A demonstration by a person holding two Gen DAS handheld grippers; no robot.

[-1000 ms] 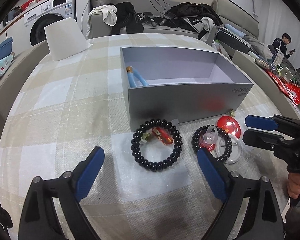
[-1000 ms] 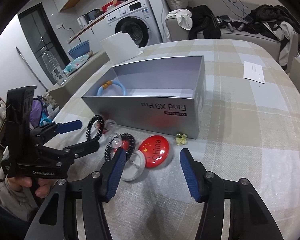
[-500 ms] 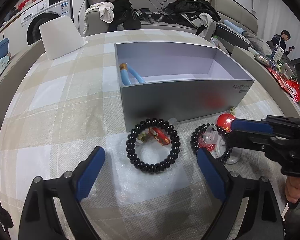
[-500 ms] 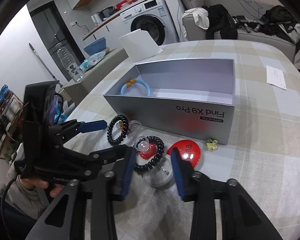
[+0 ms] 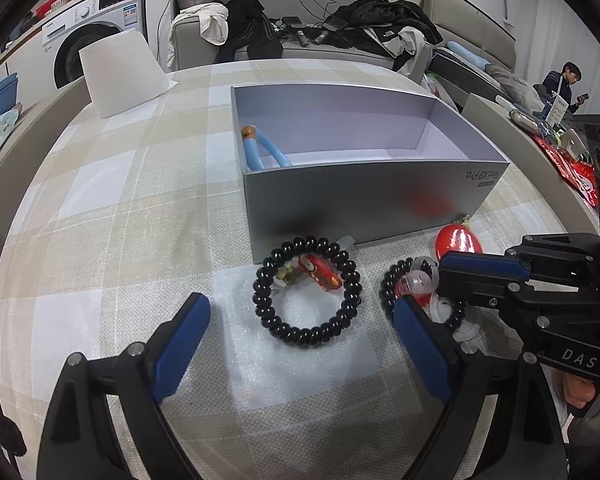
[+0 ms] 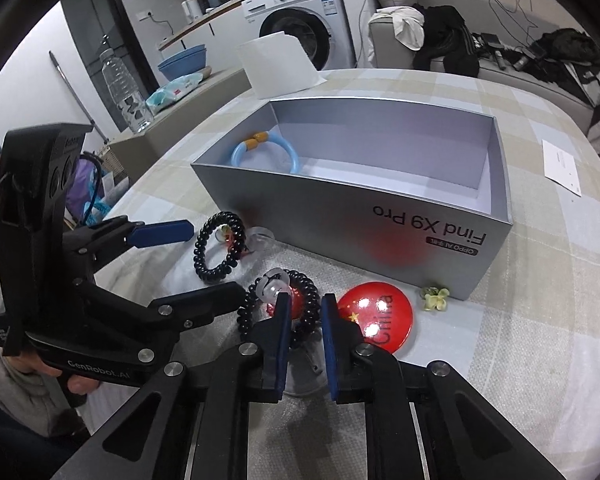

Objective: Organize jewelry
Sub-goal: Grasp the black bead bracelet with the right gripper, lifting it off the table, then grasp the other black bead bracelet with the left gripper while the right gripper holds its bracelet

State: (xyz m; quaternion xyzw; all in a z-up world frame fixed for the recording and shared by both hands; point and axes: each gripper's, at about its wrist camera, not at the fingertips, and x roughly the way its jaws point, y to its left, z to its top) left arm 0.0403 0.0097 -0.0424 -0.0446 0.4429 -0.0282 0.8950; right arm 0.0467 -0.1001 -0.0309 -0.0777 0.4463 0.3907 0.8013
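Note:
A black bead bracelet [image 6: 249, 305] around a pink-and-red charm lies in front of the grey box [image 6: 380, 220]. My right gripper [image 6: 306, 300] is shut on the bracelet's right side. From the left wrist view, the right gripper [image 5: 442, 280] reaches in from the right onto the same bracelet [image 5: 387, 288]. Left of it, a second black bead bracelet [image 5: 260, 292] circles a red charm [image 5: 320, 272]. My left gripper [image 5: 300, 308] stands open just in front of that one, touching nothing. A blue bangle [image 5: 260, 148] lies in the box's left end.
A red round badge [image 6: 376, 320] and a small yellow flower [image 6: 434, 298] lie by the box's front wall. A clear disc [image 5: 468, 330] sits under the gripped bracelet. A white folded card [image 5: 120, 68] stands at the table's far left. A paper sheet [image 6: 562, 166] lies far right.
My right gripper moved left from the red badge to the bracelet with the pink charm, and its jaws shut from wide apart onto the beads. The left gripper stayed open and still.

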